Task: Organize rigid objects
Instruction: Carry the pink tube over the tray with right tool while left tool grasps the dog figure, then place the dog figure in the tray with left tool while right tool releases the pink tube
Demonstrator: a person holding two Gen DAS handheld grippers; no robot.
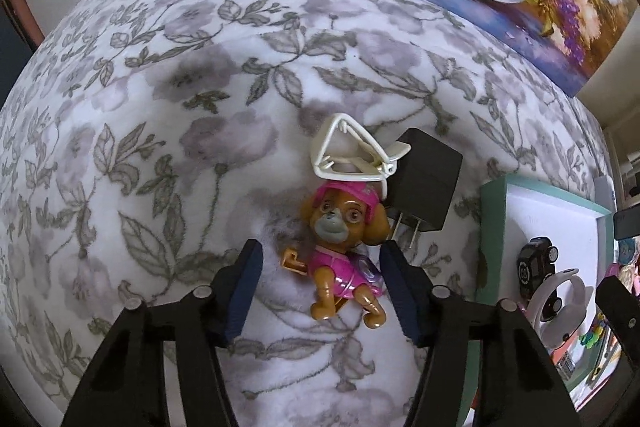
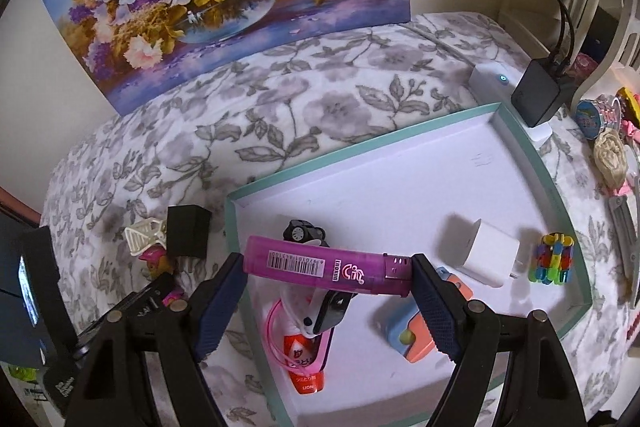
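Left gripper [image 1: 320, 283] points down at the floral blanket [image 1: 160, 147] with its jaws apart on either side of a toy puppy in a pink outfit [image 1: 344, 247] — the blue pads [image 1: 244, 287] do not appear to press on it, though the right-hand pad sits very close to the toy's side. Just above the puppy, at frame centre, lie a white plastic clip [image 1: 352, 155] and a black plug adapter [image 1: 428, 183], touching one another.

Right gripper [image 2: 328, 291] is clamped endwise on a purple lighter [image 2: 328, 269], held crosswise over the teal-rimmed white tray [image 2: 400, 135] in the lower middle of its view. In the tray below lie a small black toy car [image 2: 302, 233], a white charger cube [image 2: 484, 255], a colourful block toy [image 2: 554, 259], an orange-and-blue piece [image 2: 416, 331] and a red-and-white tube [image 2: 304, 355].
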